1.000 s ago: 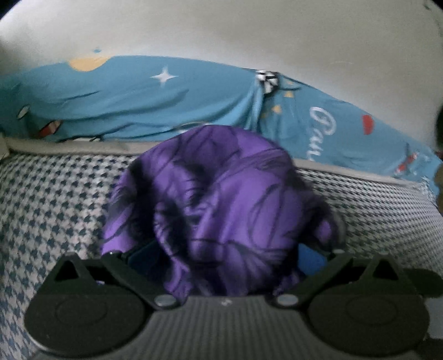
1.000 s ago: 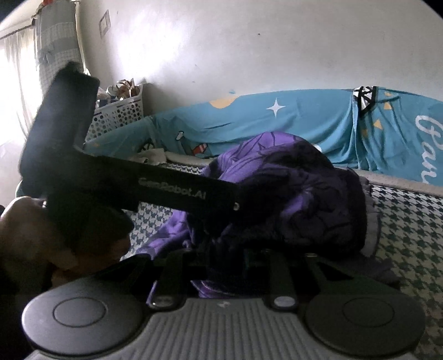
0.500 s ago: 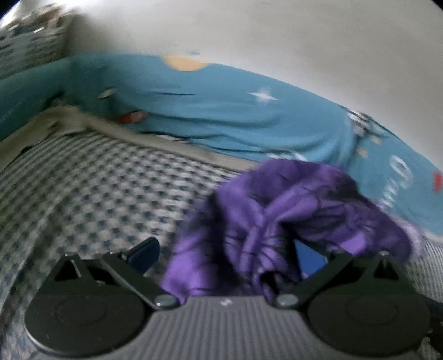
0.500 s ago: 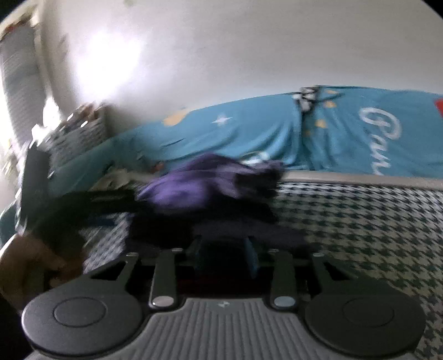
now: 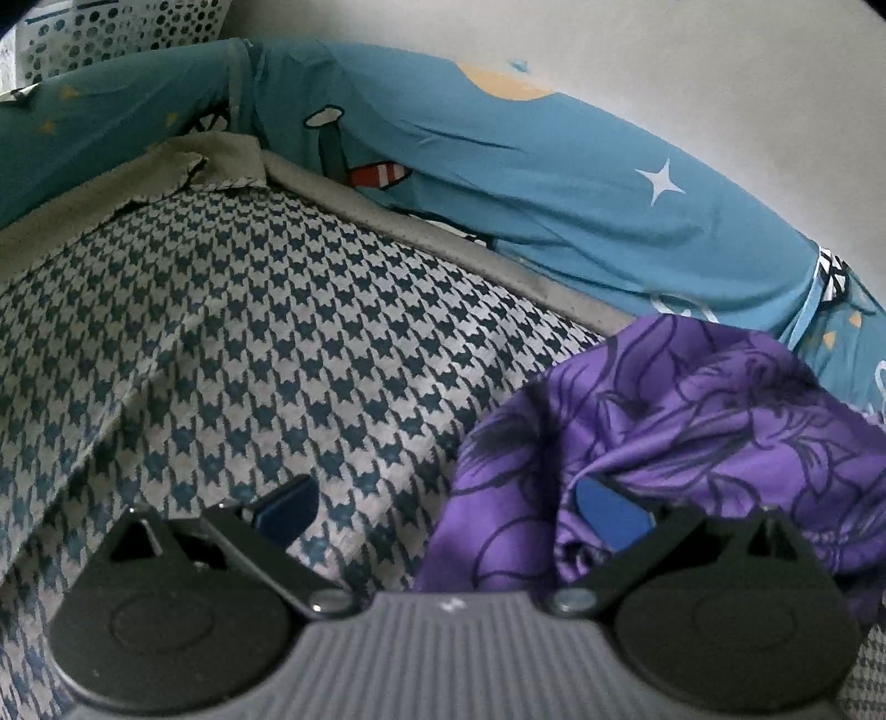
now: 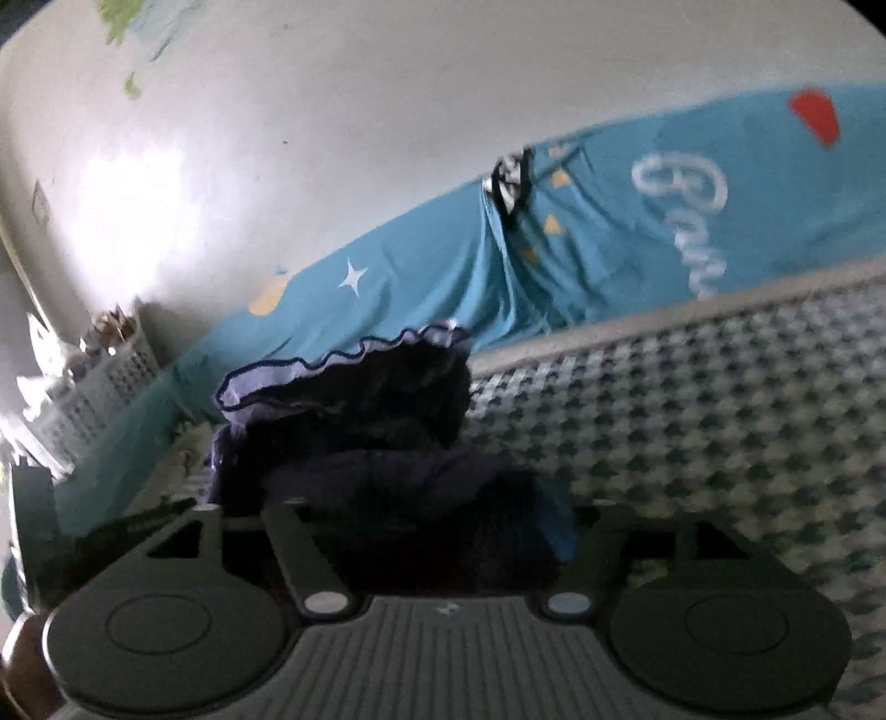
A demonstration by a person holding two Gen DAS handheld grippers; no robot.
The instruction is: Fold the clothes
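Wide houndstooth bed (image 5: 232, 343) lies clear to the left; the purple garment (image 5: 692, 421) heaps up on the right, blue sheet (image 5: 498, 166) and wall (image 6: 332, 111) closing the far edge.

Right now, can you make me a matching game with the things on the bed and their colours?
Things:
1. crumpled garment
2. bed cover
3. sheet along the wall
4. basket

Colours:
A. white with little holes
B. blue with a white star
C. purple with dark lines
D. navy and white checks

Pairs: 1-C, 2-D, 3-B, 4-A
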